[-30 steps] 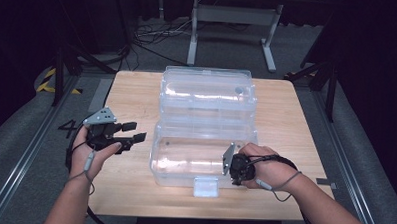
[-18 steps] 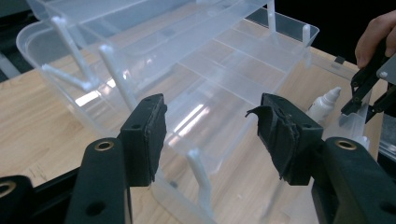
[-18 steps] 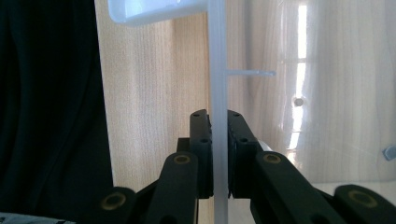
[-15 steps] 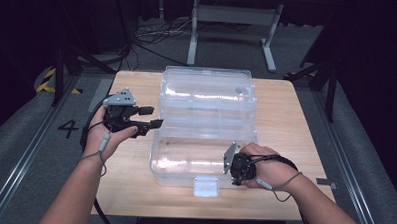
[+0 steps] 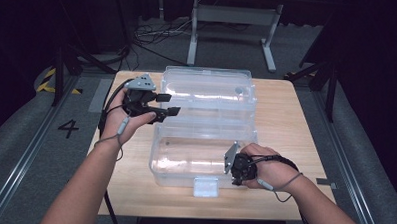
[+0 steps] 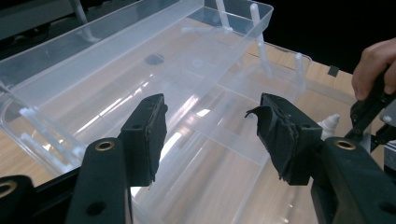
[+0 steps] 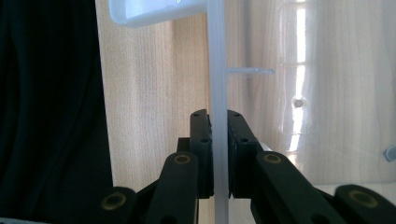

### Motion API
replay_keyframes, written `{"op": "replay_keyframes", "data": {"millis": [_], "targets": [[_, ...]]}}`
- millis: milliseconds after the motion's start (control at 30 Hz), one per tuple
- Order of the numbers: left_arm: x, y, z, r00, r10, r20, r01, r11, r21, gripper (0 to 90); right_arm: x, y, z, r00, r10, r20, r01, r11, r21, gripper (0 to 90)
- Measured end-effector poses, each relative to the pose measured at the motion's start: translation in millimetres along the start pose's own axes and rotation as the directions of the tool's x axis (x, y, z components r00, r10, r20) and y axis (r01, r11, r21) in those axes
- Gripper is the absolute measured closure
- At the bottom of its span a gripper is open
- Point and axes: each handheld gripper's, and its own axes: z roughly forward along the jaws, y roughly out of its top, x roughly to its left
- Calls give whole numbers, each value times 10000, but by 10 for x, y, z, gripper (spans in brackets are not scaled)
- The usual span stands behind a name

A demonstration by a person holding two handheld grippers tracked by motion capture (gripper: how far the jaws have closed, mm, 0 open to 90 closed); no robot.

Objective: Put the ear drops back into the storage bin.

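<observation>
Clamping the near front wall of the clear plastic box (image 5: 205, 142) is the right gripper (image 5: 233, 166), jaws pinched on it; farther back, the left gripper (image 5: 167, 104) hovers over the box's left side, jaws apart, above the bench (image 5: 286, 125).

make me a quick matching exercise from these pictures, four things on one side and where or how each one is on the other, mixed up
Things:
1. left gripper
2. right gripper
3. white latch
4. clear plastic box

States:
a. lies open on the wooden table
b. jaws apart, over the box's left side
c. on the box's near front edge
d. jaws clamped on the box's thin front wall

Pairs: 1-b, 2-d, 3-c, 4-a
</observation>
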Motion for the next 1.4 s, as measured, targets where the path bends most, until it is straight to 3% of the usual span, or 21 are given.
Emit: {"op": "replay_keyframes", "data": {"millis": [300, 633, 967, 1200, 1400], "targets": [[68, 160, 195, 9999, 58, 85, -58, 9999, -92, 427, -4, -11, -3, 10000, 2, -48, -2, 10000, -46, 834], [89, 262, 426, 9989, 270, 375, -290, 9981, 540, 448, -5, -21, 0, 10000, -61, -25, 61, 9998, -172, 834], [79, 304, 588, 9954, 494, 826, -557, 9956, 750, 491, -1, -27, -2, 10000, 9, -70, -11, 9998, -201, 834], [37, 336, 715, 9861, 1020, 1313, -1172, 9866, 1135, 539, -8, -34, -2, 9999, -27, -97, 24, 9997, -254, 832], [1, 327, 818, 9803, 1374, 1417, -1592, 9749, 1557, 564, -6, -36, -5, 10000, -12, -83, 10, 9997, -241, 833]]}}
